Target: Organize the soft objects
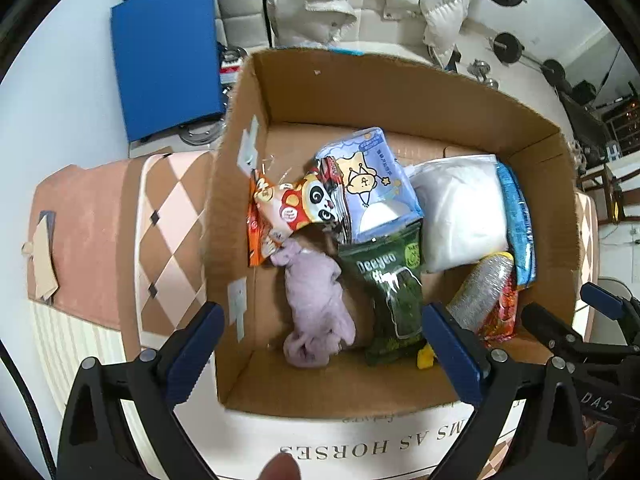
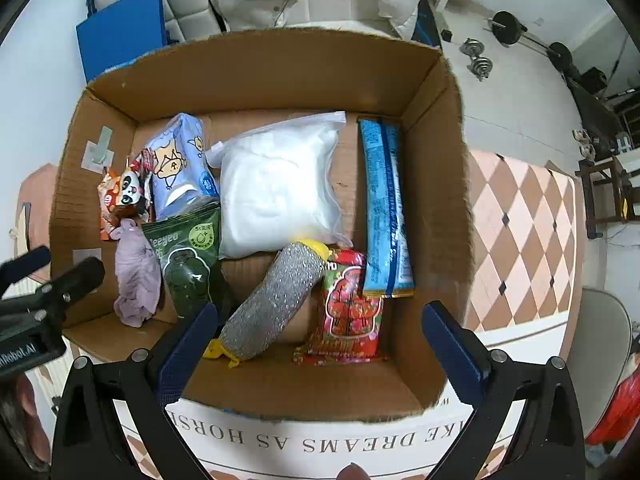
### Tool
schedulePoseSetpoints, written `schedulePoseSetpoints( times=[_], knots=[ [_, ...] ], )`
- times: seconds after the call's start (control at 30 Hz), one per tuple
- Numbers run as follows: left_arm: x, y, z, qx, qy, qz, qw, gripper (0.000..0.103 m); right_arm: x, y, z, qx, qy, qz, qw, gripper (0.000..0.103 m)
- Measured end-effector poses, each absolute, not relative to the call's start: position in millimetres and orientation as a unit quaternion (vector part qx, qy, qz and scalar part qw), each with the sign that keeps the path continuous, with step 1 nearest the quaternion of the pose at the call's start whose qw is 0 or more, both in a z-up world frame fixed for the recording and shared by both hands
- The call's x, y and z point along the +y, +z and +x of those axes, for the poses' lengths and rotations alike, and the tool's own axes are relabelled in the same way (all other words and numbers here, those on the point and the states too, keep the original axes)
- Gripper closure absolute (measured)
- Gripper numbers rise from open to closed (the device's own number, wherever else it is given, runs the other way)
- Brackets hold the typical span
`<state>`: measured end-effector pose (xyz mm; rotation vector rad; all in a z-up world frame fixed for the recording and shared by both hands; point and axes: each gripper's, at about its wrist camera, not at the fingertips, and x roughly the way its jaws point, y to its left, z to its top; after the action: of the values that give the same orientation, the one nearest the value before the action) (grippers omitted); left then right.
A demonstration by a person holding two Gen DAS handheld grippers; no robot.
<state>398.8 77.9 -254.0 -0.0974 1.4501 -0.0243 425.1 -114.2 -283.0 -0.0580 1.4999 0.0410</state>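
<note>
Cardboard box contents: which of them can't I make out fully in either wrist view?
- Green packet: left wrist view, lower corner behind the left gripper's right finger; right wrist view, bottom behind the right gripper's left finger.
- Silver mesh item: left wrist view, lower end behind that finger.
- Orange panda packet: small in right wrist view, print unreadable.
- Box floor under the white bag: covered.

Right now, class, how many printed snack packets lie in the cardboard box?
4: panda packet at the left wall, green packet beside it, red packet near front, blue packet along the right wall. Others may be hidden underneath.
</note>
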Motion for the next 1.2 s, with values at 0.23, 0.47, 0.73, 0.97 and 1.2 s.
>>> schedulePoseSetpoints(
  times=[0.23,0.47,0.73,0.97,1.2],
  knots=[
    [74,-201,348,0.611,0.009,-0.033,0.791,0.002,-119,-231,390,0.633,0.007,-0.028,0.773,0.0],
    [71,-135,285,0.553,0.018,-0.029,0.833,0.002,-131,-166,322,0.59,0.012,-0.018,0.807,0.0],
    [57,-61,210,0.49,0.014,-0.014,0.871,0.002,-139,-83,231,0.527,0.007,-0.019,0.85,0.0],
    [48,-17,155,0.454,0.008,0.005,0.891,0.002,-150,-26,159,0.485,0.007,-0.001,0.875,0.0],
    [45,18,109,0.431,0.0,-0.009,0.902,0.002,-157,24,96,0.439,-0.006,-0.005,0.899,0.0]
  ],
)
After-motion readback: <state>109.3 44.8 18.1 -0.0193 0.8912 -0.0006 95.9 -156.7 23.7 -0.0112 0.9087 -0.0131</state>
